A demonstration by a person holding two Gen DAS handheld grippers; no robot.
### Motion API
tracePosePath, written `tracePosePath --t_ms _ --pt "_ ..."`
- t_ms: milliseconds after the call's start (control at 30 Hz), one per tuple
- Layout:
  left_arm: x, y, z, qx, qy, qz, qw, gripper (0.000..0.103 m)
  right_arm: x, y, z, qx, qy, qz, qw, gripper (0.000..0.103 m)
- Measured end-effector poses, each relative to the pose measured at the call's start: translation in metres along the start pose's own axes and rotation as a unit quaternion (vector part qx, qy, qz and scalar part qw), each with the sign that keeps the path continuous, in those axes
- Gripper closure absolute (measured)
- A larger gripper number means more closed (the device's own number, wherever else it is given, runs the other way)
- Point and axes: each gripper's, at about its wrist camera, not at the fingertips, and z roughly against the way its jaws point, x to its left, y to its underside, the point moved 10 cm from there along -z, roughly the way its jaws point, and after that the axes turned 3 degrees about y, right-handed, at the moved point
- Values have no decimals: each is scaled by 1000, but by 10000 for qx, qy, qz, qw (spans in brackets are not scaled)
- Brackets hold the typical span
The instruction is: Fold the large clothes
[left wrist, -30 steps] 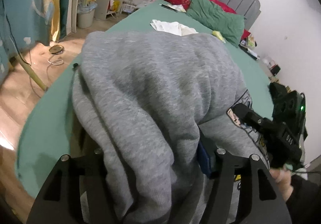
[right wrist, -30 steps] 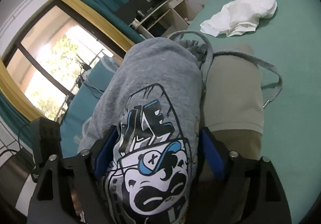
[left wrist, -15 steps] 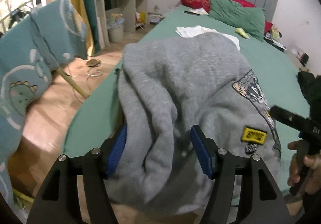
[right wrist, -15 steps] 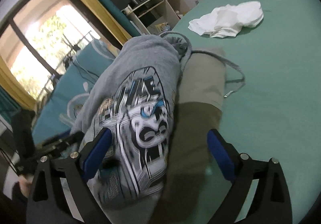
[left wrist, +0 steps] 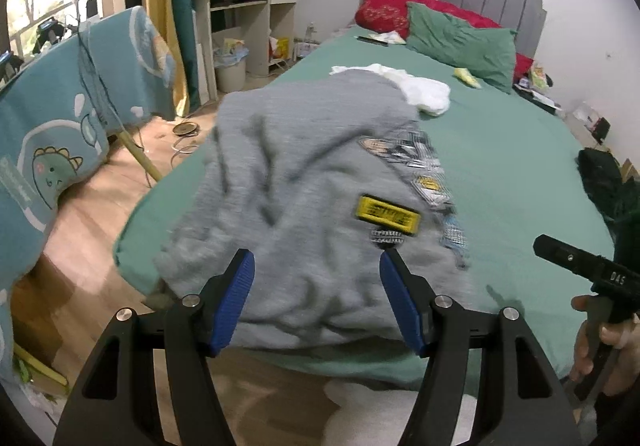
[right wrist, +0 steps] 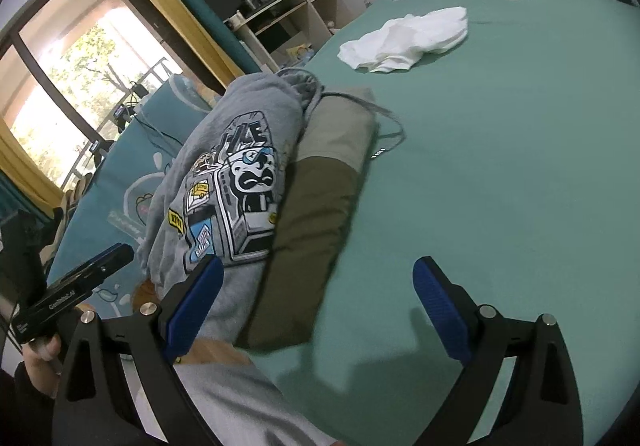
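A grey hoodie (left wrist: 312, 174) with a cartoon print and a yellow patch lies in a folded heap near the foot corner of the green bed (left wrist: 516, 166). In the right wrist view the hoodie (right wrist: 232, 166) rests on an olive folded garment (right wrist: 320, 198), its drawstring trailing on the sheet. My left gripper (left wrist: 318, 302) is open, just short of the hoodie's near edge, holding nothing. My right gripper (right wrist: 316, 304) is open and empty, above the bed edge beside the olive garment. The right gripper's body also shows in the left wrist view (left wrist: 592, 278).
A white crumpled cloth (left wrist: 416, 86) lies mid-bed. Red and green pillows (left wrist: 460, 38) sit at the headboard. A blue dinosaur-print cloth (left wrist: 60, 134) hangs at the left over wooden floor. A desk and bin (left wrist: 232, 66) stand beyond it. Dark items (left wrist: 604, 178) sit at the bed's right.
Both grippers opened and let go of the hoodie, then drew back from it. The hoodie now lies on the bed on the olive garment.
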Motion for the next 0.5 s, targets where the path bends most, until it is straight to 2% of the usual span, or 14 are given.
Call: tracePosePath --t_ms 200,500 --pt "-51 -5 11 -169 222 112 9995 35 -26 7 32 -120 142 -87 9998 8" --pt "-135 9 17 -117 516 -225 9983 35 -79 16 90 -339 423 -292 9981 8"
